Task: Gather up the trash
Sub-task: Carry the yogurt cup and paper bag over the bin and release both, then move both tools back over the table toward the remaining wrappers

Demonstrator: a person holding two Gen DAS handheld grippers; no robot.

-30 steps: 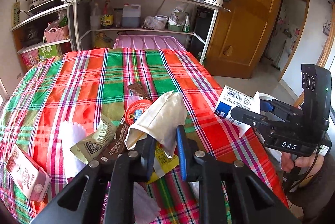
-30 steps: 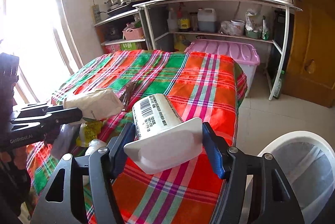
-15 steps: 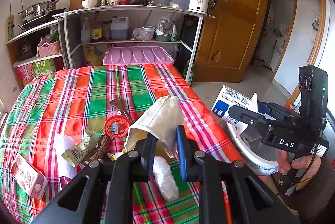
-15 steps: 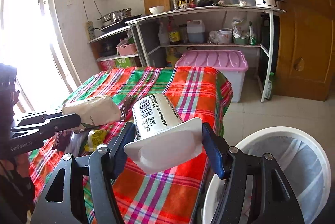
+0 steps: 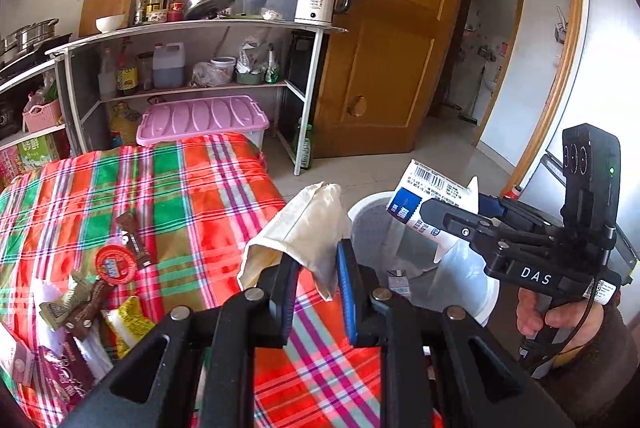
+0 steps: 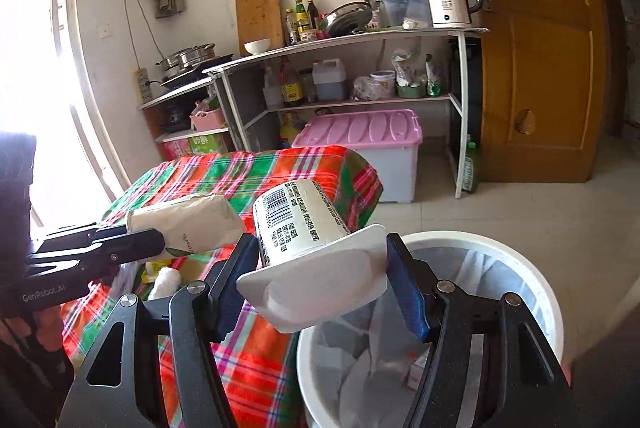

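My left gripper [image 5: 316,268] is shut on a cream paper bag [image 5: 304,232], held above the table's right edge; the same bag [image 6: 188,224] shows at the left of the right wrist view. My right gripper [image 6: 316,276] is shut on a white yogurt cup [image 6: 308,252] with a barcode, gripped by its rim. The cup [image 5: 432,199] hangs over a white trash bin [image 6: 532,292] lined with a clear bag beside the table. Several wrappers [image 5: 108,284] and a red round lid [image 5: 115,264] lie on the plaid tablecloth [image 5: 168,195].
A metal shelf rack [image 5: 200,27] with bottles, pans and a white kettle [image 5: 320,1] stands behind the table. A pink-lidded storage box [image 6: 360,131] sits on the floor under it. A wooden door [image 6: 540,67] stands at the right. A hand [image 5: 552,320] holds the right gripper.
Both grippers have moved right and up, away from the table's middle toward its right edge, each keeping its item. The trash bin has come into view beneath them.
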